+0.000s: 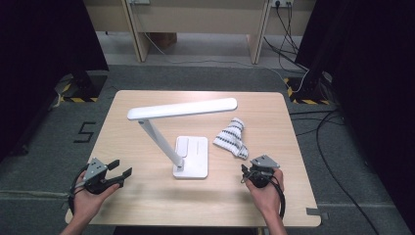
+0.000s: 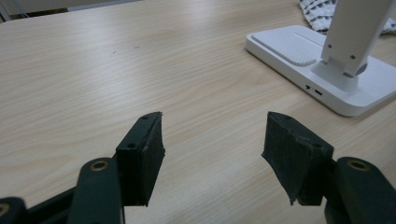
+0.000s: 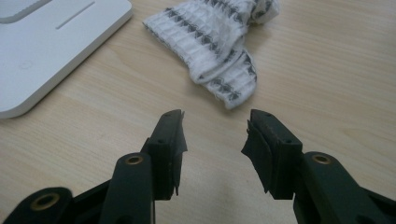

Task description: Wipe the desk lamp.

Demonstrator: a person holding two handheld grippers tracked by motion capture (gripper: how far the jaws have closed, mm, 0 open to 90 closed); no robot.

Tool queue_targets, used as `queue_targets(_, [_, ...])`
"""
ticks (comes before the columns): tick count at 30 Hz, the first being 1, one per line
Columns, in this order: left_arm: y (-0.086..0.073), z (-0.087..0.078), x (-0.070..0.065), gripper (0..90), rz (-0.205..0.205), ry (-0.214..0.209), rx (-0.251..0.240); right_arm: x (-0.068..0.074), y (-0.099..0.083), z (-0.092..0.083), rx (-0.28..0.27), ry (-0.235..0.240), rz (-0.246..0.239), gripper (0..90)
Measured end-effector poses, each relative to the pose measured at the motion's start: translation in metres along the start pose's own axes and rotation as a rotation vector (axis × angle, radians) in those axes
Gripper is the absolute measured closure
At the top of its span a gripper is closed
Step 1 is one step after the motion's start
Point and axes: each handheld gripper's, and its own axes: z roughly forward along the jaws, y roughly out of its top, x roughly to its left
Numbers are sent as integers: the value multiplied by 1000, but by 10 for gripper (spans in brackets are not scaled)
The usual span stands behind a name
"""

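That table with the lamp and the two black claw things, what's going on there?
A person sits at a wooden table holding a pincer-like tool in each hand. Neither is gripping anything. The left tool rests near the table's front edge, open, pointing toward the white desk lamp in the middle. The right tool is open too, aimed at a crumpled white cloth with dark stripes that lies just ahead of it, beside the lamp's base. Nothing has been picked up.
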Motion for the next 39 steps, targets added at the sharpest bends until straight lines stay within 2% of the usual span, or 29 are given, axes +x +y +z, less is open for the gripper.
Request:
queue_targets(9, [-6,-4,15,370,-19,35,7,-10,-13,-11,-10,-23,28,544])
queue_targets(20, [-15,-2,21,370,-21,62,14,-20,-32,-23,-41,-55,72,535])
queue_targets(29, [-25,0,24,376,-40,57,13,-24,-45,-26,-100,-73,101,528])
queue_targets(35, [-24,-1,24,376,-38,52,0,-26,-46,-30,-135,-96,113,505])
queue_targets(39, [-25,0,23,376,-37,48,3,-27,-48,-31,-139,-102,120,501])
